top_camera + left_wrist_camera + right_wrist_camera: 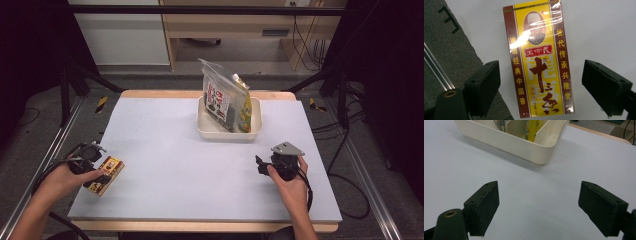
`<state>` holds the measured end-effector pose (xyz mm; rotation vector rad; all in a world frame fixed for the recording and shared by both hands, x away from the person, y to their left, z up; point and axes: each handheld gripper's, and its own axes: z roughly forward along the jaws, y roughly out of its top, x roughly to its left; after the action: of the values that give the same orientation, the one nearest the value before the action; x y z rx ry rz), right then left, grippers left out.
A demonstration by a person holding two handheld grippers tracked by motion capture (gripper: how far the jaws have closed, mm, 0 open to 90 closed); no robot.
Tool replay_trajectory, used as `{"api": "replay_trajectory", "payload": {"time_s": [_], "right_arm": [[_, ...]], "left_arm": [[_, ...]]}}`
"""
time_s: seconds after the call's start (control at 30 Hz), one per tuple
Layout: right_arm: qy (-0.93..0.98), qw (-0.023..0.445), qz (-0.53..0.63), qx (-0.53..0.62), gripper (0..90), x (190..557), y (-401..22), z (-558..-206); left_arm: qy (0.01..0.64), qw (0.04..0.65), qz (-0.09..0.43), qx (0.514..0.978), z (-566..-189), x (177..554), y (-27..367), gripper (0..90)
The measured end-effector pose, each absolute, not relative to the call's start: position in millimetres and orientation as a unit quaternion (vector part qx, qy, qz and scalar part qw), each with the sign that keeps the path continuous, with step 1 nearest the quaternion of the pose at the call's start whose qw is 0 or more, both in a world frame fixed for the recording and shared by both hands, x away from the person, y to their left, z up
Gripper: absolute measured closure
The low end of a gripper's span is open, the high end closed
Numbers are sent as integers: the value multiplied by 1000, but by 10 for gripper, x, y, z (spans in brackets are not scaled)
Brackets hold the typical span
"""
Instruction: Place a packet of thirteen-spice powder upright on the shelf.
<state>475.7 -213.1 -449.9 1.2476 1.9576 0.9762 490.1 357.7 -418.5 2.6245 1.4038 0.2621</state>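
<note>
A flat yellow and dark red box (539, 62) with Chinese lettering lies on the white table near its front left corner (111, 171). My left gripper (541, 72) points down over the box with one jaw on each side of it, a gap showing at both sides; the high view has this gripper (100, 175) at the box's near end. My right gripper (539, 195) stands open over bare table, nothing between its jaws, at the front right (261, 165). It faces a cream bin (506, 143).
The cream bin (205, 132) sits at the table's back middle and holds a clear printed bag (220, 97) and a yellow packet (245, 107), both upright. The table's left edge and a metal rail (435, 72) lie close to the box.
</note>
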Motion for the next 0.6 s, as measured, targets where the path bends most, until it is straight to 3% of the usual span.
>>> {"api": "replay_trajectory", "payload": {"time_s": [0.33,0.6], "right_arm": [[741,302,368,473,167,4761,-2124,-4506],[742,300,368,472,166,4762,-2115,-4508]], "left_arm": [[470,56,77,877,-4318,4897,3595,157],[462,34,69,884,-4426,4883,3591,214]]}}
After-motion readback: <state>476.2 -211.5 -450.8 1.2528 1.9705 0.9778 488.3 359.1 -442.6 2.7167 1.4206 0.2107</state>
